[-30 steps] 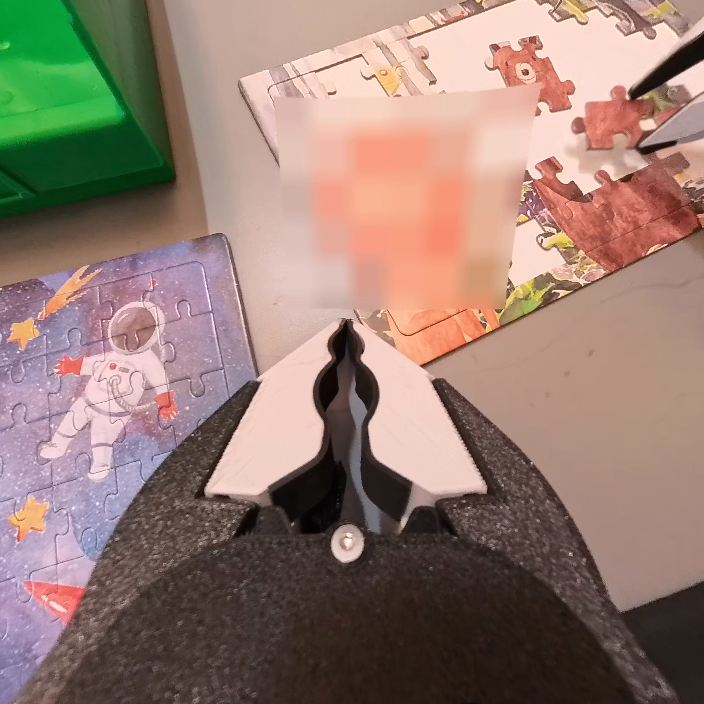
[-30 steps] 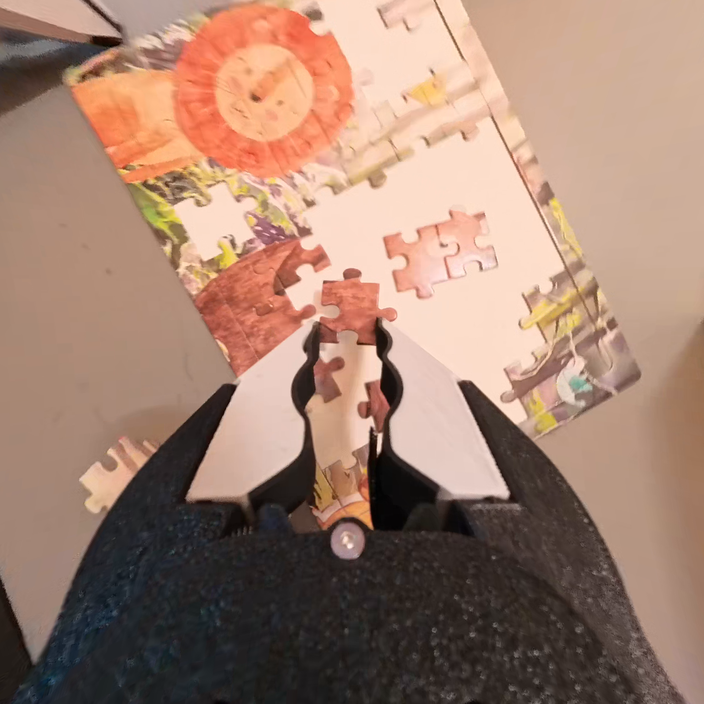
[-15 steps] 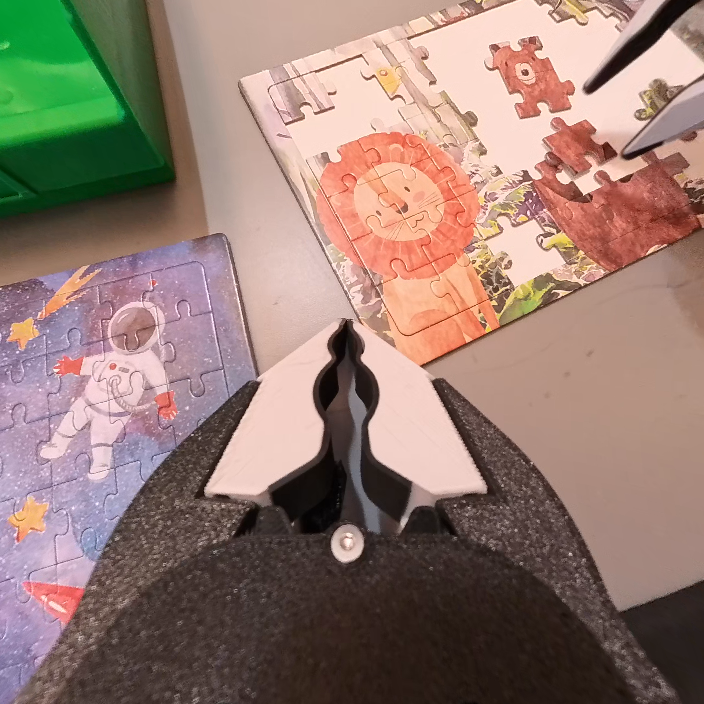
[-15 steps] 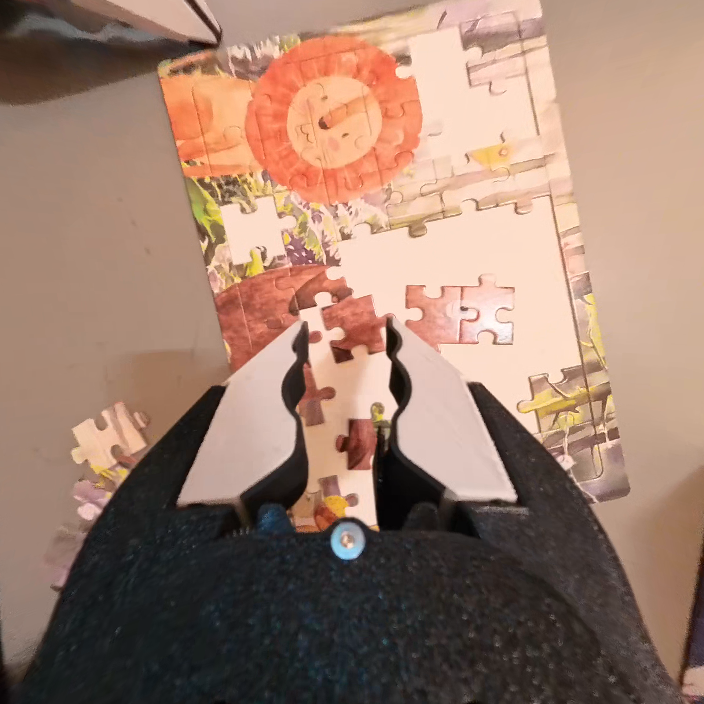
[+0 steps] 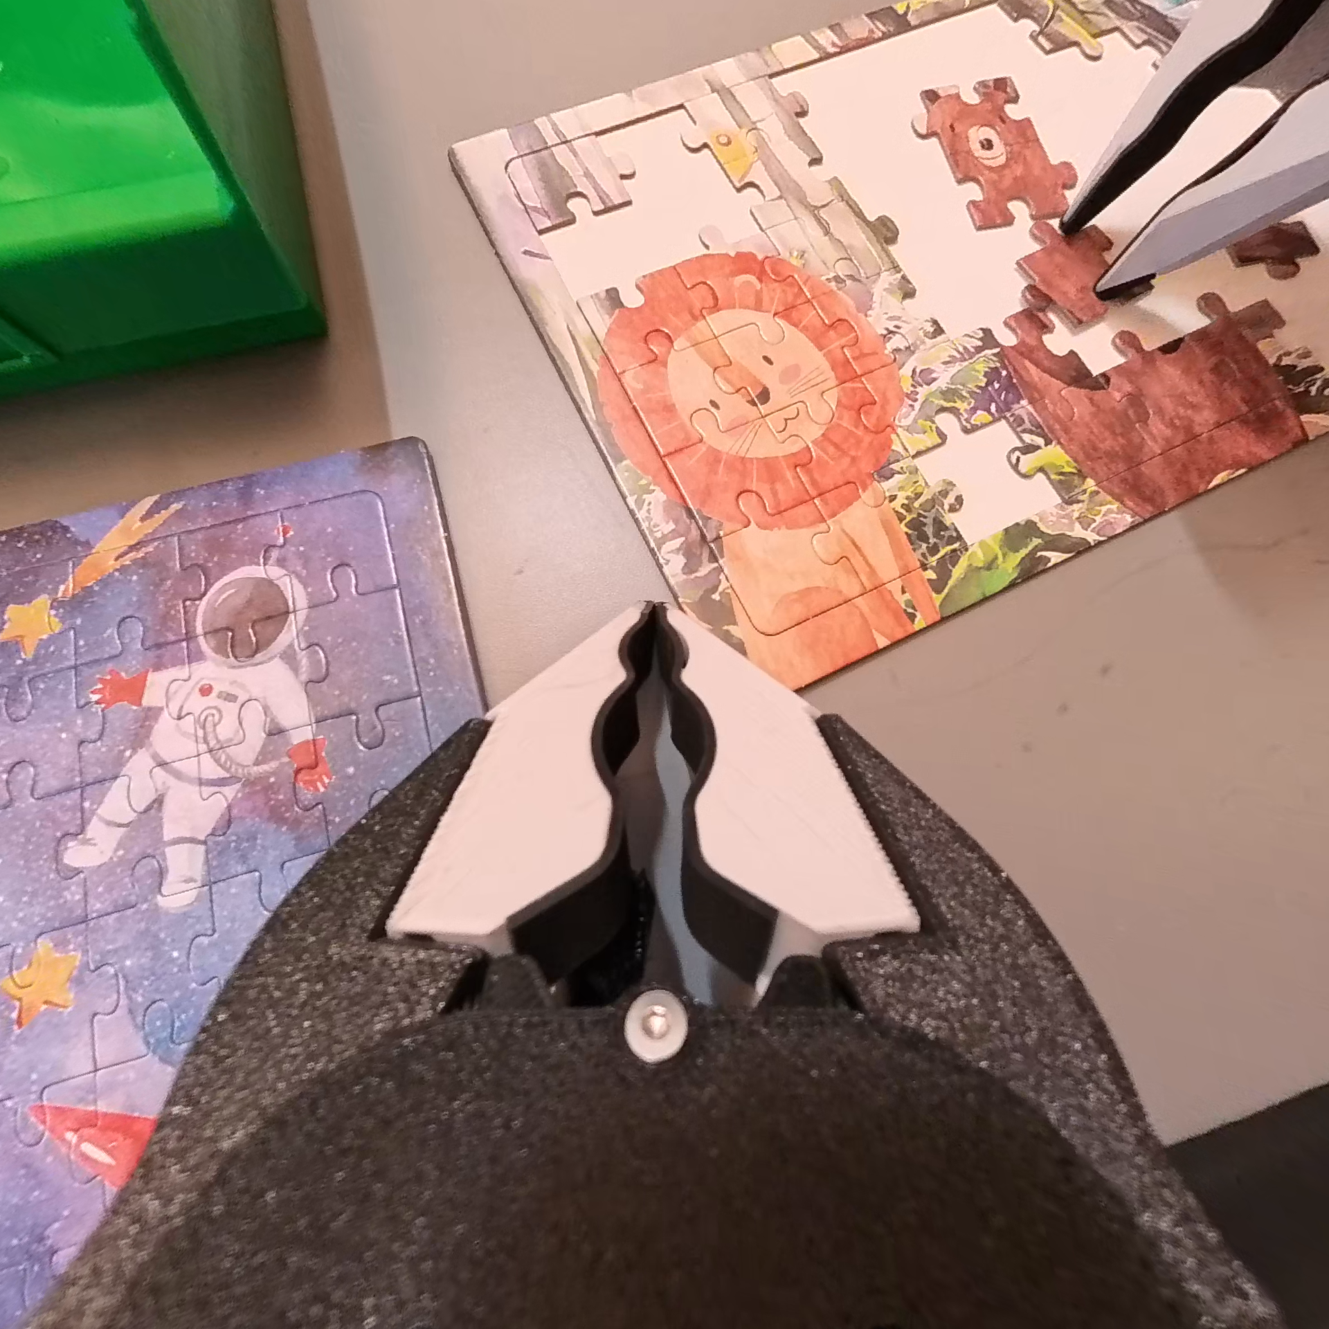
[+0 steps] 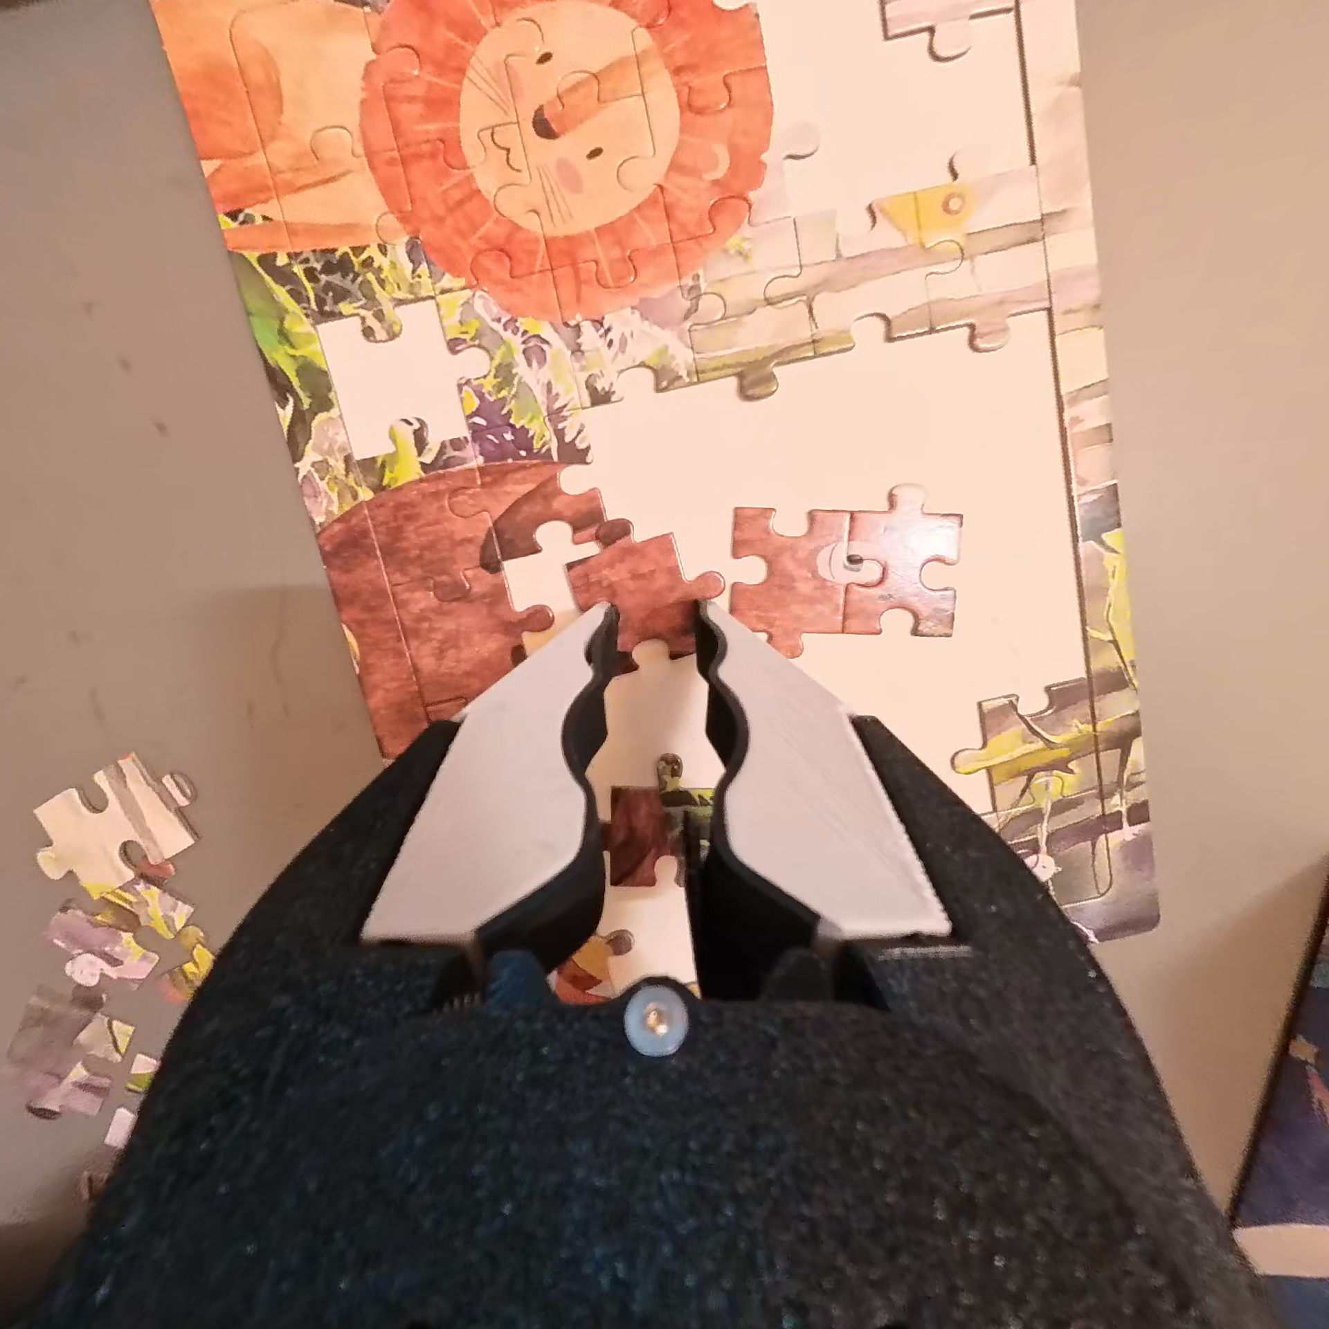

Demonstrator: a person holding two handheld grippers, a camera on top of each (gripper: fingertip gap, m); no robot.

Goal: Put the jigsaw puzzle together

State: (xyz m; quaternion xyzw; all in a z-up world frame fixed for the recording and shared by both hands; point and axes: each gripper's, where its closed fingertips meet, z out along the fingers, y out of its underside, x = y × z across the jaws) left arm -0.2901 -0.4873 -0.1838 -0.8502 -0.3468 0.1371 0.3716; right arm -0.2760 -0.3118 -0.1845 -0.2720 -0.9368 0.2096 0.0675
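Note:
The lion jigsaw board point(image 5: 827, 187) lies on the grey table, partly filled, and also shows in the right wrist view point(image 6: 791, 446). A loose brown piece point(image 6: 640, 575) lies flat on the board, beside a gap in the assembled brown body point(image 6: 410, 575). My right gripper point(image 6: 654, 610) has its jaws a little apart, with the tips resting on the piece's near edge. It also shows in the left wrist view point(image 5: 1082, 260), on that piece point(image 5: 1061, 277). My left gripper point(image 5: 656, 610) is shut and empty, above the table near the board's lion corner.
A joined bear-face pair point(image 6: 841, 575) lies loose on the board. Several loose pieces point(image 6: 108, 863) lie on the table left of the board. A finished astronaut puzzle point(image 5: 216, 683) and a green box point(image 5: 108, 180) sit to the left. The table edge point(image 5: 1222, 1122) is near. From my left tips it is roughly 11 cm to the finished astronaut puzzle point(image 5: 216, 683); from my right, 30 cm.
My right gripper lowered the brown piece onto the board, opened wider, then narrowed with its tips on the piece. The piece shifted towards the brown body. My left gripper stayed still.

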